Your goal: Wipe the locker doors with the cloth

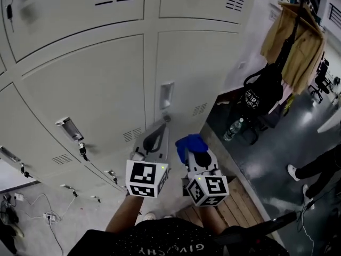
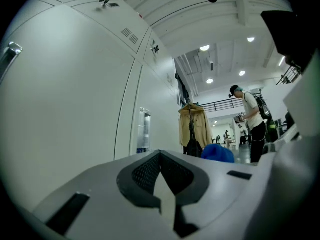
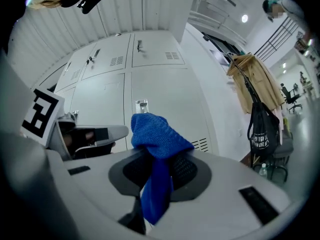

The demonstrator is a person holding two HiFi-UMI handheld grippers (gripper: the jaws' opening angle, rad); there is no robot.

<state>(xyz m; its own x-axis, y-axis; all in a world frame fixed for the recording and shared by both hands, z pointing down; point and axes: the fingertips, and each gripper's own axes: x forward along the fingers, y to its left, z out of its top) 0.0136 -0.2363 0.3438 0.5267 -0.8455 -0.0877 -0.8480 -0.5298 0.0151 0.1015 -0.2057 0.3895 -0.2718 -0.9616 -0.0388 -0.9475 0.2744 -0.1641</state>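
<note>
Head view: left hand-held gripper (image 1: 161,126) and right hand-held gripper (image 1: 194,152) hover near the locker doors (image 1: 96,89); blue cloth (image 1: 189,141) seems clear of them. Left gripper view: jaws together, empty. Right gripper view: jaws pinch the cloth; wiping seemingly lies ahead.

Floor inspection, viewed from above. The right of the room has a dark grey glossy floor (image 1: 277,159). A clear plastic bottle (image 1: 233,129) stands at its near edge, just beside a strip of brown wooden planking (image 1: 237,209). A person's white shoe (image 1: 293,172) rests on the dark surface. At lower left, a pale floor (image 1: 80,225) at the foot of the pale grey metal lockers (image 1: 90,89) carries loose white cables (image 1: 37,200) and a white power strip (image 1: 49,216).
</note>
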